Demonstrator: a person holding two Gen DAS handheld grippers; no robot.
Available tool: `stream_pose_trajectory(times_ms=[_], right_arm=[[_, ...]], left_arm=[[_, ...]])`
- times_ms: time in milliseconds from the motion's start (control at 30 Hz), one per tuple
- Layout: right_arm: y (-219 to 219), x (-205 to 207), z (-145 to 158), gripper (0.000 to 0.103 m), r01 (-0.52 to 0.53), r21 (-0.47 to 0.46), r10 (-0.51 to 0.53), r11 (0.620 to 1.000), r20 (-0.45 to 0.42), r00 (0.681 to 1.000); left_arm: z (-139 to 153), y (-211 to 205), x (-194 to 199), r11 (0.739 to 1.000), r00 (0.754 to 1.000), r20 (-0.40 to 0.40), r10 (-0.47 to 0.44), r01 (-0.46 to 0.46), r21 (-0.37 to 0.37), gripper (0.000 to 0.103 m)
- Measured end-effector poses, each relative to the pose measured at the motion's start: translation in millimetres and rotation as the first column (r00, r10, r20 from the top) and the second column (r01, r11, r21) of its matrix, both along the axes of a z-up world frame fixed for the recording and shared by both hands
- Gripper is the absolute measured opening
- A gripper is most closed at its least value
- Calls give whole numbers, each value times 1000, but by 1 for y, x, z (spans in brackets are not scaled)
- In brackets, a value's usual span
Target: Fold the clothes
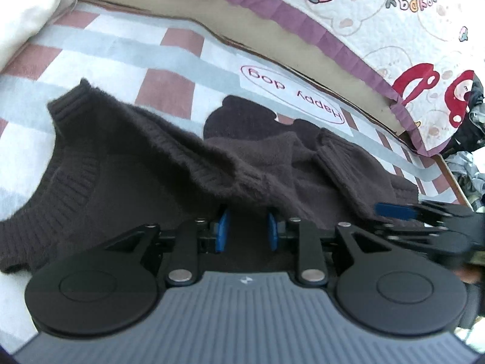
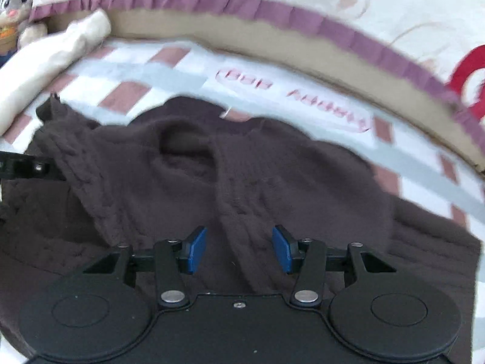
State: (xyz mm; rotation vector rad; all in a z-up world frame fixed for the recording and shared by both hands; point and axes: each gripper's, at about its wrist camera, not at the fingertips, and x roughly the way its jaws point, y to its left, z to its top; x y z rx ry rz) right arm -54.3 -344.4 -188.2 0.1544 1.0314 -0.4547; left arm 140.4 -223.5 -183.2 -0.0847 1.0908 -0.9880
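Note:
A dark brown knitted sweater lies rumpled on a checked bed sheet, its ribbed hem at the left and a sleeve folded across the middle. My left gripper sits low over the near edge of the sweater with its blue pads apart; a fold of knit drapes over their tips. In the right wrist view my right gripper hovers over the sweater with its blue pads wide apart and nothing pinched. The right gripper also shows blurred at the right edge of the left wrist view.
A quilt with a purple ruffle and cartoon prints runs along the far side of the bed. White rolled bedding lies at the left, with a plush toy behind it. A "Happy dog" print marks the sheet beyond the sweater.

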Motion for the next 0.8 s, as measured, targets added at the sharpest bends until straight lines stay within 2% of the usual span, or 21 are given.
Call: stream_pose_trajectory(times_ms=[100,167,233,333,433,500,533,600,667,733,800], right_arm=[[-3,12,-14,55,-10,-60,6,998,-64,998],[-8,13,-16,54,13,-54,-16,998,-46,999],[-15,5,-10,11,39,-24,-38,999,11,999],[-20,-22,23,10,113,-12,-110,994,148,983],[-16,-67,68,10,231,-30,-213,972,291,933],[-8,-111,93,10,353,-41,-316,935,363,877],[-5,-133,99,10,414,-34,-374,909,369,851],[0,-177,91,10,532,20,-510,847,313,801],[-1,-207,63,10,573,78,-577,816,173,798],[0,-227,34,12,595,99,-601,797,44,798],[0,-237,19,19,619,107,-619,778,-40,785]], left_arm=[[2,-2,-3,1000,1000,2,-17,17,21,30],[4,-3,-5,999,1000,4,-24,24,32,30],[8,-2,-7,999,1000,7,-27,27,29,30],[14,0,-10,999,999,11,-30,30,21,34],[20,2,-11,1000,1000,8,-27,27,0,36],[23,2,-12,999,999,4,-32,32,-18,39],[24,1,-13,999,999,1,-36,36,-28,40],[25,-2,-17,998,999,8,-50,51,-21,41],[23,-7,-23,997,996,44,-75,74,23,41],[17,-10,-28,992,992,93,-86,77,95,41],[11,-8,-26,990,990,114,-80,66,127,41]])
